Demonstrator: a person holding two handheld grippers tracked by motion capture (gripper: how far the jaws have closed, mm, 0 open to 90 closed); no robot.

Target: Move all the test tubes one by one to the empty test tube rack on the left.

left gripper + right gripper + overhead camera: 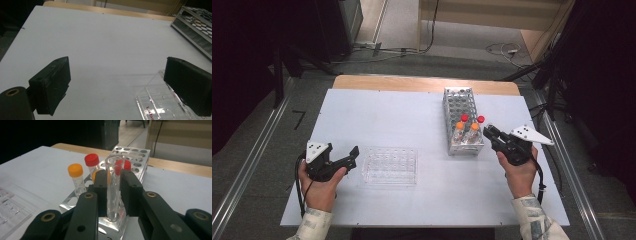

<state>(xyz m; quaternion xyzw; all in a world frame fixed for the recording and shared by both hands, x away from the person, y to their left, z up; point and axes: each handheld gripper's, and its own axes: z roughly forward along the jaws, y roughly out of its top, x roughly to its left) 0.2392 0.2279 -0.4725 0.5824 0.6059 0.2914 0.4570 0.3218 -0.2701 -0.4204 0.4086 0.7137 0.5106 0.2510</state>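
Observation:
A silver metal tube rack (pixel 458 102) stands right of the table's middle, with two orange-capped tubes (pixel 459 126) and two red-capped tubes (pixel 464 118) at its near end. In the right gripper view, my right gripper (pixel 113 180) is shut on a clear, uncapped glass tube (pixel 113 195). The tube stands upright with its lower end in the rack's near corner (pixel 110 225). An orange-capped tube (pixel 75 173) and a red-capped tube (pixel 91 160) stand just behind it. My left gripper (pixel 353 156) rests open at the table's left with nothing between its fingers.
A clear plastic well plate (pixel 390 165) lies flat between the two hands, with its corner (pixel 160 100) by the left gripper's right finger. The rack's far holes (pixel 135 155) hold nothing. The white tabletop (pixel 377 115) stretches out behind the plate. Cables lie on the floor beyond the table.

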